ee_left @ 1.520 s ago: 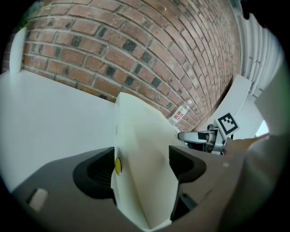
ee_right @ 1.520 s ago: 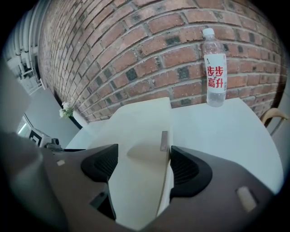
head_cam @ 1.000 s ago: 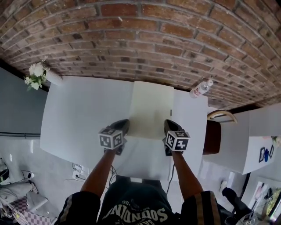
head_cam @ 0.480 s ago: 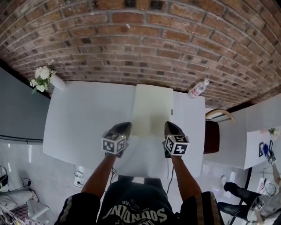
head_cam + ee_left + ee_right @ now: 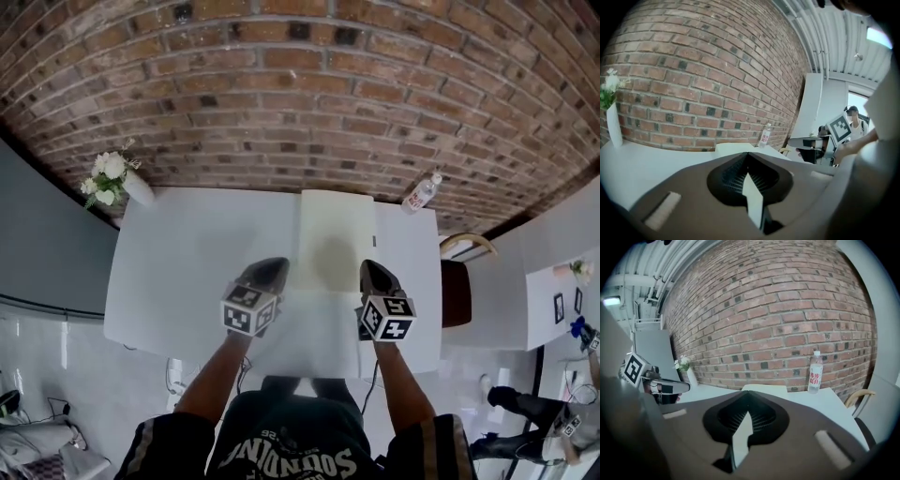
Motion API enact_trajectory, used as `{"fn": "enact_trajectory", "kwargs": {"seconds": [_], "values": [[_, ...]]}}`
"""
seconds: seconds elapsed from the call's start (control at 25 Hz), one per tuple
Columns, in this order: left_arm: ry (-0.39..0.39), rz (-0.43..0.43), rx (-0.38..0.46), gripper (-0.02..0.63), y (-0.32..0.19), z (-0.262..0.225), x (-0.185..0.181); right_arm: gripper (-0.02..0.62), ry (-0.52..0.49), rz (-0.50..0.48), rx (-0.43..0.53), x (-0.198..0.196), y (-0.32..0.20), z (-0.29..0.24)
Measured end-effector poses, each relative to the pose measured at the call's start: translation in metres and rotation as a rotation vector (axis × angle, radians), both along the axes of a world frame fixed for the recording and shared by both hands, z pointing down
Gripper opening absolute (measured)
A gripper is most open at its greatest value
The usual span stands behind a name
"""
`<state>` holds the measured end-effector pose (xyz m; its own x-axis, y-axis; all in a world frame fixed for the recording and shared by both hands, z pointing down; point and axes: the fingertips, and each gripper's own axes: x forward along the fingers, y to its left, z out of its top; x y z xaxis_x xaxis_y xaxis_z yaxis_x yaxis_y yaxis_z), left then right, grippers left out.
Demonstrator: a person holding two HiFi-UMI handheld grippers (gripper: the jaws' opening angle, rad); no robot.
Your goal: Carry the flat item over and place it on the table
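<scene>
Over the counter (image 5: 178, 272), the sheet (image 5: 333, 234) hangs between your tools, with the left tool (image 5: 267, 278) and right tool (image 5: 375, 278) each clamped on a side edge. Carrying looks nearly done. You likely still need to lower it flat and let go.

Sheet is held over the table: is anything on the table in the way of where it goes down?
Nothing visible. The sheet hangs over the middle of the table. The bottle stands at the far right corner and the vase at the far left, both clear of it. The tabletop under the sheet is hidden.
</scene>
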<state>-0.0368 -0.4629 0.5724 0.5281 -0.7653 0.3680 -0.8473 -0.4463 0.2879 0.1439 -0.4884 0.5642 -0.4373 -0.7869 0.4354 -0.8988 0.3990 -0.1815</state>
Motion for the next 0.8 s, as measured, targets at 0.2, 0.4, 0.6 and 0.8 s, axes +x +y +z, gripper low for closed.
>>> {"fn": "enact_trajectory", "kwargs": {"seconds": [0.2, 0.4, 0.6, 0.8], "values": [[-0.011, -0.016, 0.061, 0.011, 0.016, -0.027, -0.011, 0.000, -0.011, 0.000, 0.059, -0.011, 0.016, -0.023], [-0.023, -0.049, 0.096, 0.011, 0.039, -0.043, -0.012, 0.000, -0.027, -0.016, 0.102, -0.008, 0.037, -0.042], [-0.024, -0.090, 0.123, 0.011, 0.069, -0.059, -0.006, 0.000, -0.021, -0.036, 0.134, 0.004, 0.065, -0.058], [-0.033, -0.108, 0.154, 0.011, 0.104, -0.074, 0.004, 0.000, -0.031, -0.055, 0.170, 0.013, 0.101, -0.075]]}}
